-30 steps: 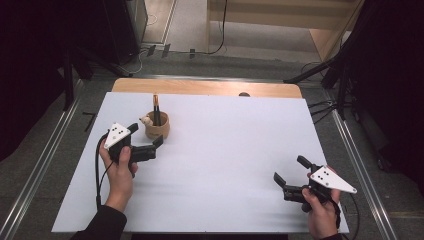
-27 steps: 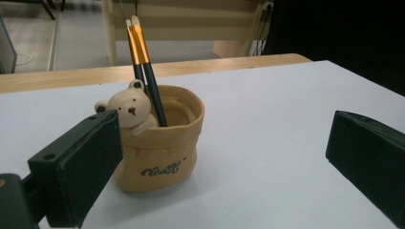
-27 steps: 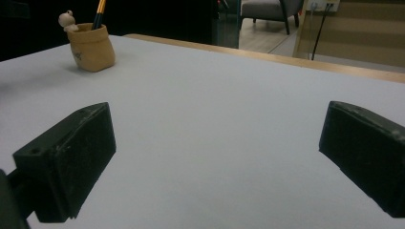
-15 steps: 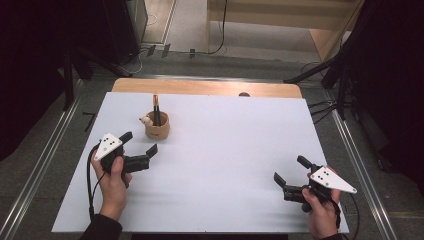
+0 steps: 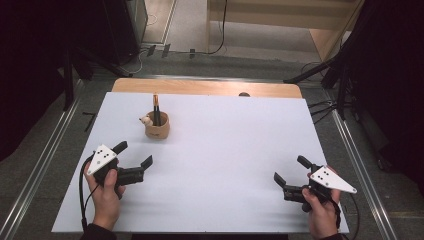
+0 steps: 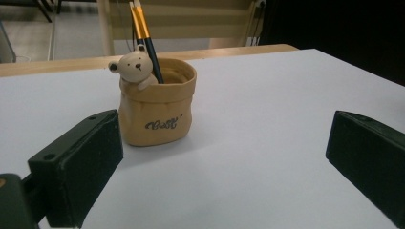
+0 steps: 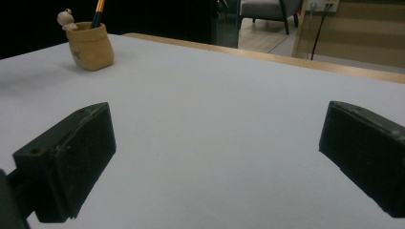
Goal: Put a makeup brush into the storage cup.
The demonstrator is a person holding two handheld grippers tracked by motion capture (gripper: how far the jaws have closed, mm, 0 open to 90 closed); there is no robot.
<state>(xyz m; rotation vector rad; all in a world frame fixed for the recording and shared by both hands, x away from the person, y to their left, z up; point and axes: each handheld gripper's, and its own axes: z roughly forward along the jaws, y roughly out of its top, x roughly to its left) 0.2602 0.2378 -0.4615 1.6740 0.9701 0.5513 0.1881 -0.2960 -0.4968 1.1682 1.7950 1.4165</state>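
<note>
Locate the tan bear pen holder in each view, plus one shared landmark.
High view: pen holder, upper left of the table.
Left gripper view: left of centre, beyond the open jaws.
Right gripper view: far top left corner.
Shared landmark: the wooden table edge behind it.

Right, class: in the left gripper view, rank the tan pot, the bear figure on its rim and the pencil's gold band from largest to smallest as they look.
1. Tan pot, by far the largest.
2. Bear figure on the rim, much smaller.
3. Gold band on the pencil, the smallest.
All three stand together, so nearness hardly skews this.
</note>
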